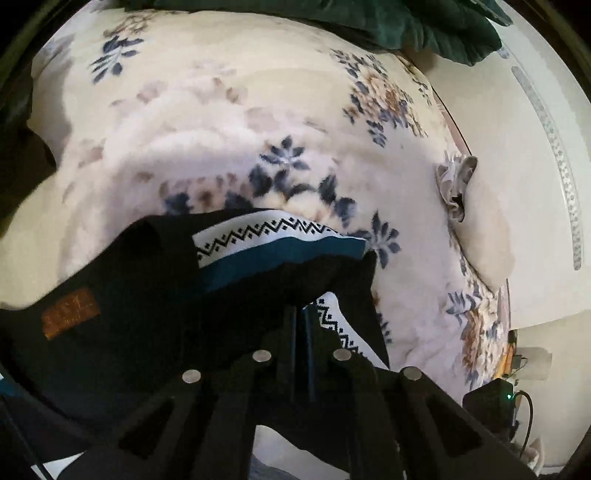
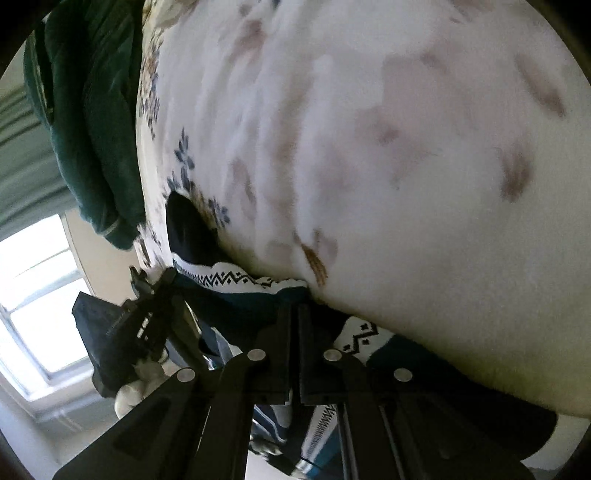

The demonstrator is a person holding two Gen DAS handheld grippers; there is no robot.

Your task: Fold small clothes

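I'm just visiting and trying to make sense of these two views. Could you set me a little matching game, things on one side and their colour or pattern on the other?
Things:
1. blanket
2. garment in the grippers
3. patch on the garment
4. bundle at the bed's far edge

Looks:
A. orange-brown
B. dark green
C. pale with blue flowers
D. black with a teal stripe and white zigzag band

Pairs: 1-C, 2-D, 3-A, 4-B

an orange patch (image 1: pixel 70 313) on the dark garment (image 1: pixel 129 288), its print too blurred to read
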